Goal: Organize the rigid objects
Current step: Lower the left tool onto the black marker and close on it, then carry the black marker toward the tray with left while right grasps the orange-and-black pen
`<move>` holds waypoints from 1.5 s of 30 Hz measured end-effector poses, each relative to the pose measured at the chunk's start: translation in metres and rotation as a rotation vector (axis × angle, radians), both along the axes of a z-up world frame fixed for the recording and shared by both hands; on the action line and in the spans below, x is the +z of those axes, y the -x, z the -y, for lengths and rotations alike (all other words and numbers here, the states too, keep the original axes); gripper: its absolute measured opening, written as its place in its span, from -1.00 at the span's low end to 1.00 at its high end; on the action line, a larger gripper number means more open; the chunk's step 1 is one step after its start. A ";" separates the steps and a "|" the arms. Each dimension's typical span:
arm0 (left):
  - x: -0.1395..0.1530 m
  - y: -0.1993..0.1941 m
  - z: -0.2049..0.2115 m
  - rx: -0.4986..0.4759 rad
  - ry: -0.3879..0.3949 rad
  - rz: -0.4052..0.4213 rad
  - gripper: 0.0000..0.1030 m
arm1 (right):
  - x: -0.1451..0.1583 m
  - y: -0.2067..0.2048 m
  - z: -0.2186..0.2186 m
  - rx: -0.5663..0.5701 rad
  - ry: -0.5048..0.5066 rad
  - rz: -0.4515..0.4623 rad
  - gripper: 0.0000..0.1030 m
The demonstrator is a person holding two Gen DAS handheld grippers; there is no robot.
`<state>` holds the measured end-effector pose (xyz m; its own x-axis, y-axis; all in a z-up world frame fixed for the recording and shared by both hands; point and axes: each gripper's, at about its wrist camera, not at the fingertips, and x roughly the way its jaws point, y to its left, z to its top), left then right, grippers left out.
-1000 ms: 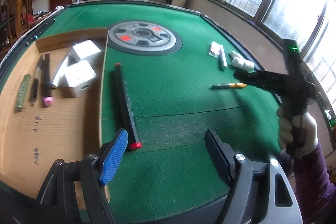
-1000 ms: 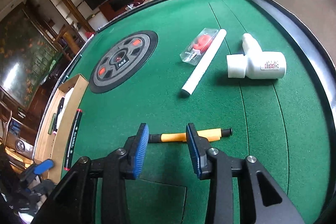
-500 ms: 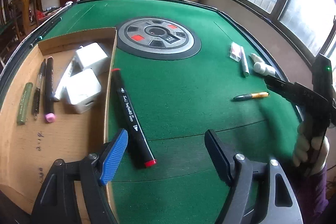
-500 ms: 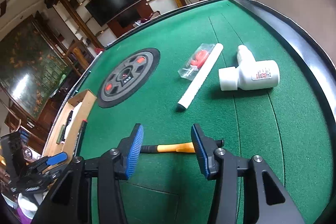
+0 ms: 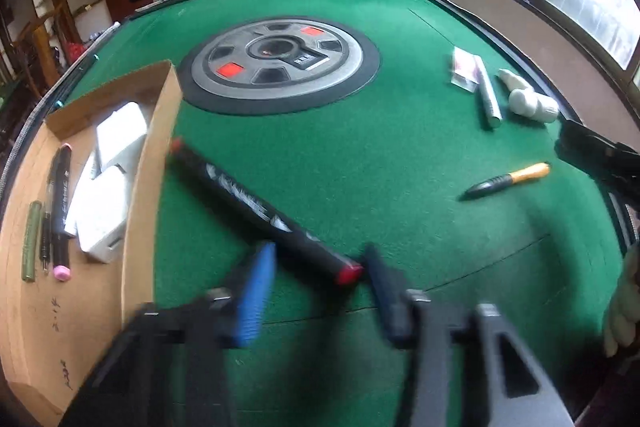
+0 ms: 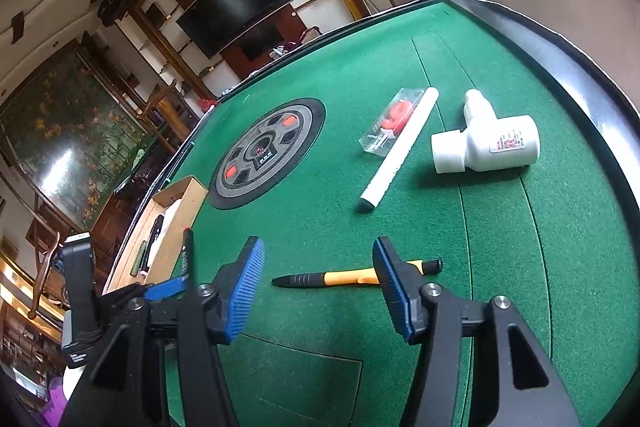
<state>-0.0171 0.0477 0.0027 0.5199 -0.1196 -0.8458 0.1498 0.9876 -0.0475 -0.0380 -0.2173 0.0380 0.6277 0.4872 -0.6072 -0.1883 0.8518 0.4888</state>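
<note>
A black marker (image 5: pixel 256 207) with red ends lies slantwise on the green felt beside the cardboard box (image 5: pixel 132 227). My left gripper (image 5: pixel 316 283) is blurred and its jaws are closing, with the marker's near red end between them. I cannot see the pads pressing on it. An orange and black pen (image 6: pixel 352 277) lies flat on the felt. My right gripper (image 6: pixel 318 279) stands over the pen, jaws opening, the pen between the fingertips and free of both pads.
The box holds two white adapters (image 5: pixel 116 135) and several pens (image 5: pixel 60 211). A round grey disc (image 5: pixel 280 63) sits mid-table. A white pipe fitting (image 6: pixel 484 147), a white stick (image 6: pixel 400 143) and a clear packet (image 6: pixel 392 123) lie near the table's far right rim (image 6: pixel 580 95).
My left gripper has moved along the marker to its near red end and its jaws have narrowed a lot. The right jaws have widened around the pen.
</note>
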 end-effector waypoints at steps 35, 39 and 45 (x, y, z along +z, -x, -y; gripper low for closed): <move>-0.007 0.001 -0.010 0.012 0.083 0.058 -0.65 | -0.018 -0.015 0.011 -0.096 0.065 -0.053 0.09; -0.007 0.012 -0.025 0.009 0.165 0.053 -0.65 | -0.024 -0.021 0.010 -0.090 0.059 -0.074 0.12; -0.007 0.015 -0.035 0.021 0.238 0.045 -0.65 | -0.027 -0.011 -0.010 -0.041 0.100 -0.111 0.20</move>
